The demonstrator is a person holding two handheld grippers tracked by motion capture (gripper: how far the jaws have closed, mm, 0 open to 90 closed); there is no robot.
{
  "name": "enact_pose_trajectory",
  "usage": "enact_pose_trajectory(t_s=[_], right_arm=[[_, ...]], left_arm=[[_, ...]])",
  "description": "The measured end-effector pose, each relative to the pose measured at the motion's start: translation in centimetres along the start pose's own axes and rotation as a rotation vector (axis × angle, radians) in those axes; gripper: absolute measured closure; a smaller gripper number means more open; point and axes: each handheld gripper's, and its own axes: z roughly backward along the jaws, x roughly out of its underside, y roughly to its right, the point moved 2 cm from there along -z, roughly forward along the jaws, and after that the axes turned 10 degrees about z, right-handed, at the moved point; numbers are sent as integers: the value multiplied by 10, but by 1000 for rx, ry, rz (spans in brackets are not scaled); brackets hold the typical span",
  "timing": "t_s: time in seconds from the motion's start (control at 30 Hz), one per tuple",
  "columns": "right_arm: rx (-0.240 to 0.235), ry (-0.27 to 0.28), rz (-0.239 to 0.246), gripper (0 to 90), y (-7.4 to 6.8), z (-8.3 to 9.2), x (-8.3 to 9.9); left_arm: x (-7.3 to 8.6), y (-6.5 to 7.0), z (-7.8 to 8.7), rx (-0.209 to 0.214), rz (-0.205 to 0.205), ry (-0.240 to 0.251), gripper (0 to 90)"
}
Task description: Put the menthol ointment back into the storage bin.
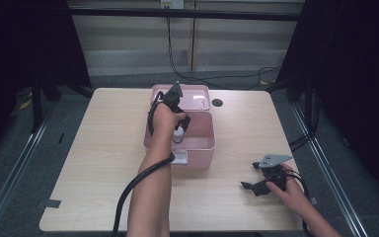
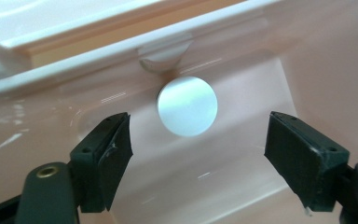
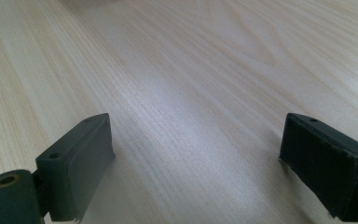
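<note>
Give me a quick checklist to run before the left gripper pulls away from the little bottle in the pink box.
1. Left gripper open, pads off the bottle: ok.
2. Bottle standing upright inside the pink box: ok.
3. Bottle cap on tight: cannot tell.
4. Box lid folded back, out of the way: ok.
5. Right gripper open over the table, well clear of the box: ok.

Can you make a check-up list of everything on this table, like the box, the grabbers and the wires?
Surface: pale wooden table, with a dark round hole.
Job's things: pink box, lid open; small white-capped bottle standing inside.
Clutter: nothing seen.
Grippers: left gripper over the box, jaws open above the bottle, not touching; right gripper open, low over bare table.
Cables: black cable along the left forearm; more across the far floor.
Surroundings: dark curtains, grey floor.
</note>
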Motion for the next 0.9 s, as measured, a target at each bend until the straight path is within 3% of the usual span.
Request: enact_pose_trajectory(t_s=[0.37, 0.6, 0.9], right_arm=[[-3, -3, -3, 88, 0, 0, 0], [0, -1, 0, 88, 0, 0, 0], [-3, -3, -3, 88, 0, 0, 0]], left_arm=[[7, -1, 20, 17, -22, 9, 212], [11, -1, 29, 28, -58, 2, 212], [17, -5, 43, 40, -61, 18, 212]])
